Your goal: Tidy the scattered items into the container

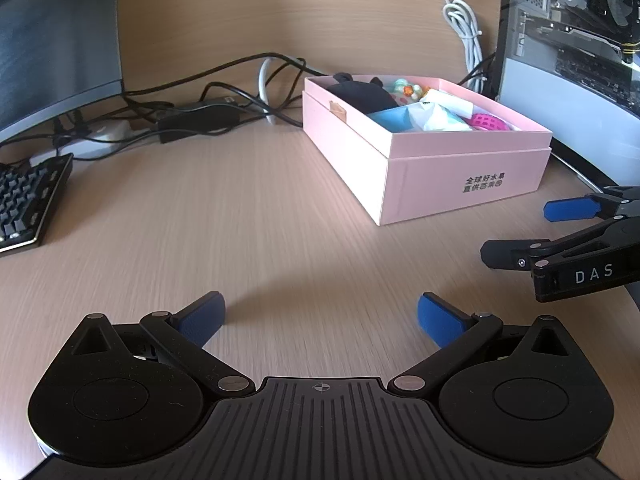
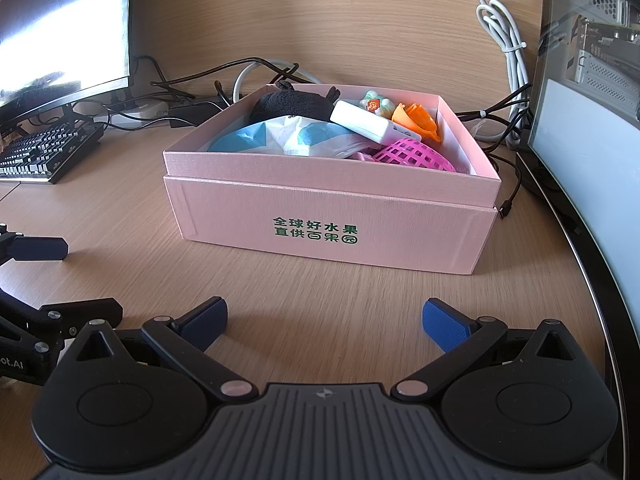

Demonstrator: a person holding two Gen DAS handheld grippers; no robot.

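Two pairs of blue-padded tongs are hovering low over a wooden table [image 2: 120, 216], both spread wide and gripping nothing. The left tongs [image 1: 320, 316] are standing apart from the pink box [image 1: 460, 160], which is sitting ahead and to their right. The right tongs [image 2: 324, 320] are facing the box's printed front wall [image 2: 320, 232] squarely, near it but not touching. Each pair is showing at the edge of the other's view, the two lying side by side.

Inside the open box, the gathered items are lying in a heap: a black plush toy [image 2: 292, 106] at the back, a white rectangular device [image 2: 372, 124] leaning across it, an orange plastic piece [image 2: 416, 118] beside a small pale figurine [image 2: 376, 106], a pink mesh ball [image 2: 412, 156] toward the right wall, and a white-and-blue plastic bag [image 2: 288, 136] filling the front left.

Beyond the box, black cables [image 1: 224, 92] are tangling along the back wall, with a coiled white cable [image 2: 504, 40] hanging above. A keyboard [image 2: 44, 152] and a monitor [image 2: 64, 32] are occupying the left side, and a glass-sided computer case [image 1: 572, 40] is standing at the right.
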